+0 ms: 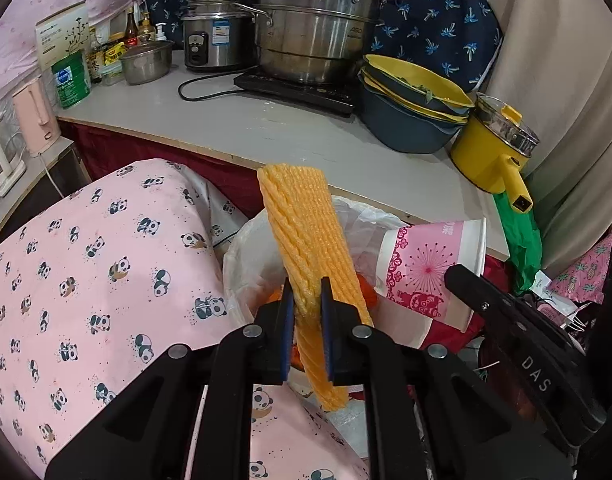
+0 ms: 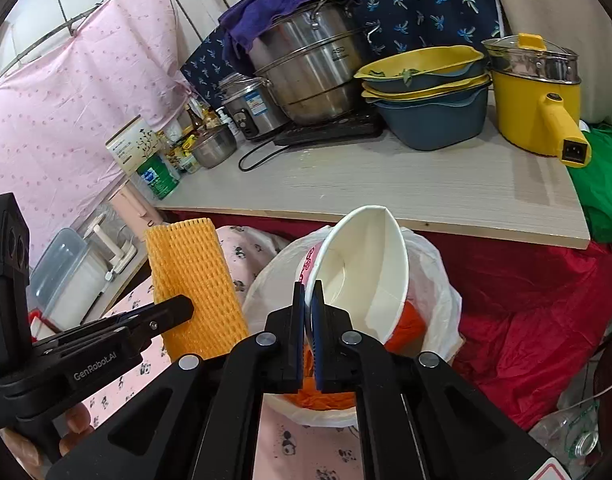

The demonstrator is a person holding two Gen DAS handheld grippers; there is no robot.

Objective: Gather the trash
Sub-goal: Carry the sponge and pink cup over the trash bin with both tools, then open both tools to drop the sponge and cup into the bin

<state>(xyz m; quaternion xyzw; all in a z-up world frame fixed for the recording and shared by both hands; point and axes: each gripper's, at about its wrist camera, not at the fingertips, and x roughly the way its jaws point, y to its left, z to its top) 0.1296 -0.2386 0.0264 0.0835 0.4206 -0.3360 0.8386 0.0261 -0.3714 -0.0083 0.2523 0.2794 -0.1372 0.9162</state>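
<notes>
My left gripper [image 1: 307, 292] is shut on an orange foam fruit net [image 1: 306, 240], held upright over a white trash bag [image 1: 246, 248] with orange scraps inside. The net also shows in the right wrist view [image 2: 194, 280], with the left gripper [image 2: 186, 307] at its side. My right gripper [image 2: 308, 292] is shut on the rim of a pink-and-white paper cup [image 2: 362, 272], tilted over the same bag [image 2: 430, 280]. The cup shows in the left wrist view [image 1: 430, 268] to the right of the net, with the right gripper [image 1: 454, 274] at it.
A grey tabletop [image 1: 266, 124] behind the bag carries a steel pot [image 1: 314, 36], a rice cooker [image 1: 212, 36], stacked blue-yellow basins [image 1: 410, 108], a yellow electric pot [image 1: 498, 148]. A pink panda cloth [image 1: 86, 272] lies left. Red fabric [image 2: 526, 312] lies right.
</notes>
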